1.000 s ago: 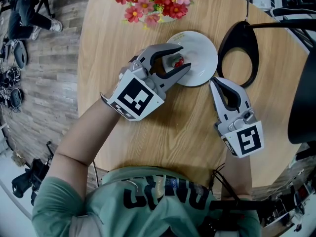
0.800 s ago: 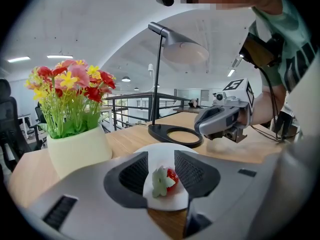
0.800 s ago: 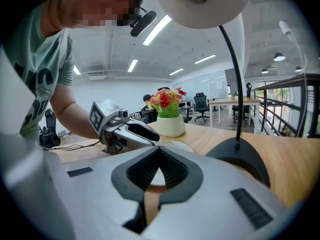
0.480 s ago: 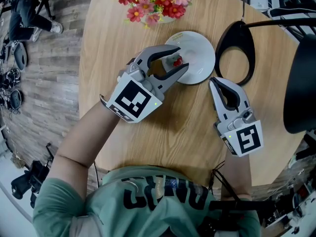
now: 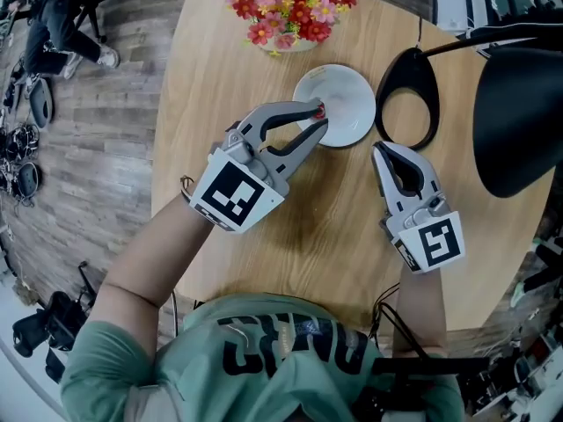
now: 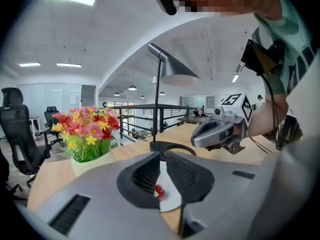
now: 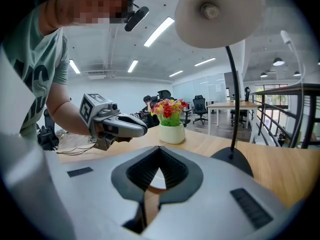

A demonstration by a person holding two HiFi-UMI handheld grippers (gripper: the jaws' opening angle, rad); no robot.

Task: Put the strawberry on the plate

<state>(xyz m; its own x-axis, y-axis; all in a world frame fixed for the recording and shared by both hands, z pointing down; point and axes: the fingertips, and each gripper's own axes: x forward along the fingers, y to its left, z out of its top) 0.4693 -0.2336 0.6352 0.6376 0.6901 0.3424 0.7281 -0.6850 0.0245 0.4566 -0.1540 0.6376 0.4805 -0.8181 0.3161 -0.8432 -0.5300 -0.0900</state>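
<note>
A small red strawberry [image 5: 318, 110] lies on the left part of the white plate [image 5: 347, 104] on the round wooden table. My left gripper [image 5: 318, 123] hovers just above and beside it. Its jaws have just been closing to a narrow gap, with nothing between the pads. In the left gripper view the strawberry [image 6: 159, 189] shows through that gap, down on the plate [image 6: 167, 200]. My right gripper [image 5: 380, 150] hangs to the right of the plate with its jaws shut and empty, tips together [image 7: 159, 150].
A pot of red, pink and yellow flowers [image 5: 290, 11] stands behind the plate. A black desk lamp has its ring base [image 5: 413, 95] right of the plate and its shade [image 5: 519, 112] overhanging the right side. The table's edge [image 5: 171, 104] runs at the left.
The left gripper has lifted and drawn back from the plate and its jaws have narrowed. The strawberry stays on the plate. The right gripper has barely shifted.
</note>
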